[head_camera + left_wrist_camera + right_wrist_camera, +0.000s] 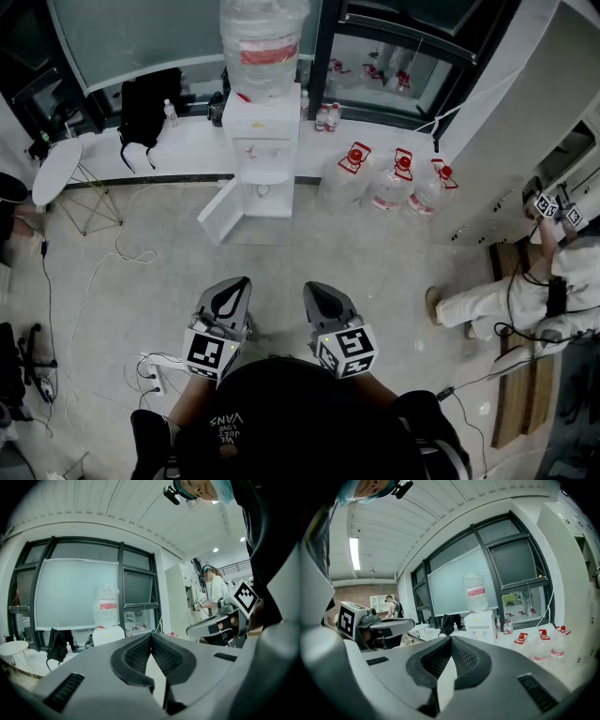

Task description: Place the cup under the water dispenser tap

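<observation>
Your left tool (238, 283) and right tool (315, 290) point ahead side by side, both clenched empty. Open floor (375, 258) reaches the water dispenser (263, 155).

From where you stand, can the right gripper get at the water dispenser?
Probably not yet. The right gripper, shut and empty, is well short of the water dispenser, which stands across a stretch of floor. Nothing seems to block the way, so walking forward should bring it within reach.
</observation>
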`<action>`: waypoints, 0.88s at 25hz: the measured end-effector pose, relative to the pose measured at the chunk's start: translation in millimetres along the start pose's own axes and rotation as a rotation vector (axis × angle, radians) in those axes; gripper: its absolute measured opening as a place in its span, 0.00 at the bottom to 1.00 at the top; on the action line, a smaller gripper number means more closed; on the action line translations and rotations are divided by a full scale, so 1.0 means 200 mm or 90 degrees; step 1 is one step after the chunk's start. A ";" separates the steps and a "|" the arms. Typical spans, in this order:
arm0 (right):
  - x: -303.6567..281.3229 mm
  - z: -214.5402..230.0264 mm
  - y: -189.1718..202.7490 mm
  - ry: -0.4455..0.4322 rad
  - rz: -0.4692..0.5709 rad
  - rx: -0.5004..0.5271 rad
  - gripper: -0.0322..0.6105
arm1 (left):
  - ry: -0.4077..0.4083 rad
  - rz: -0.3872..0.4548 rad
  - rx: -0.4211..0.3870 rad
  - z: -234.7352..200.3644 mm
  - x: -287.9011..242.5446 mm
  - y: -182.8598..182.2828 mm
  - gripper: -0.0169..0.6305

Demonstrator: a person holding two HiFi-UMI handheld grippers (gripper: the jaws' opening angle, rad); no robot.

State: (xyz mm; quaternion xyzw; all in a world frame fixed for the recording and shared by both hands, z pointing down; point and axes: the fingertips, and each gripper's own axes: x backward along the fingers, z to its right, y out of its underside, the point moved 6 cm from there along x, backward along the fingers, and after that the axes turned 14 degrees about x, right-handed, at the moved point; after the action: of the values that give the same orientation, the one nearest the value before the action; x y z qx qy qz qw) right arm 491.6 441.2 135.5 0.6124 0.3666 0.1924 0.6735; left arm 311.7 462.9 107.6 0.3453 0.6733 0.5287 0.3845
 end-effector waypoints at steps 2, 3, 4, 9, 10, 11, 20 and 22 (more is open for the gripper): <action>-0.03 0.00 0.00 0.005 0.012 -0.008 0.12 | -0.001 0.002 -0.002 -0.02 0.00 0.00 0.05; -0.05 0.01 0.00 0.008 0.016 -0.014 0.12 | -0.002 0.002 -0.003 -0.04 -0.01 0.01 0.05; -0.06 0.01 0.00 0.011 0.017 -0.020 0.12 | -0.004 0.001 -0.002 -0.05 -0.01 0.01 0.05; -0.21 0.07 0.01 0.020 0.010 -0.039 0.12 | 0.001 0.006 0.024 -0.16 -0.08 0.01 0.05; -0.24 0.08 0.00 0.024 0.012 -0.036 0.12 | 0.004 0.004 0.028 -0.20 -0.10 0.01 0.05; -0.28 0.08 -0.01 0.029 0.013 -0.031 0.12 | 0.008 0.002 0.032 -0.24 -0.12 0.01 0.05; -0.79 0.15 -0.14 0.070 -0.005 -0.031 0.12 | 0.063 -0.036 0.028 -0.73 -0.39 -0.06 0.05; -0.92 0.15 -0.19 0.077 -0.009 -0.043 0.12 | 0.076 -0.042 0.026 -0.85 -0.43 -0.08 0.05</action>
State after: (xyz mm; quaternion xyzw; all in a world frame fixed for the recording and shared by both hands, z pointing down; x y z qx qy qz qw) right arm 385.7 284.1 145.4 0.5736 0.4045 0.2366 0.6719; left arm 201.3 308.4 129.2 0.2984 0.7168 0.5216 0.3536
